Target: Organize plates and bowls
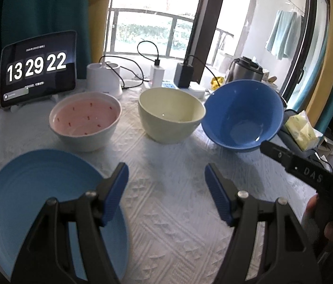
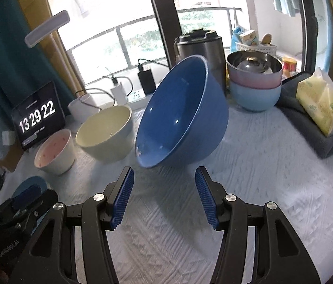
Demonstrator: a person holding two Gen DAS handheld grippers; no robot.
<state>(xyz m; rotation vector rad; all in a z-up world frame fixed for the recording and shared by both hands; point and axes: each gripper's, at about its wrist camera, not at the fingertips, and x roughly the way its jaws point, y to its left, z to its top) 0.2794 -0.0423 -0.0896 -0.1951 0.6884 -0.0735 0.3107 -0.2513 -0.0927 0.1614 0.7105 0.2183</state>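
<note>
Three bowls stand in a row on the white-quilted tabletop (image 1: pixel 166 213): pink-lined white bowl (image 1: pixel 85 121), cream bowl (image 1: pixel 171 114), and deep blue bowl (image 2: pixel 180 116), tilted. Left hand-held gripper (image 1: pixel 166 177), jaws apart and empty, sits beside the flat light-blue plate (image 1: pixel 43 194). Right hand-held gripper (image 2: pixel 164 177), jaws apart and empty, sits just short of the blue bowl.

- The left tongs (image 1: pixel 166 182) angle downward, their blue ribbed pads (image 1: pixel 115 193) set well apart with nothing between them.
- The right tongs (image 2: pixel 164 187) angle downward likewise, jaws parted and empty.
- A hand (image 1: pixel 327 227) grips the right tongs' black body at the left view's right edge.
</note>
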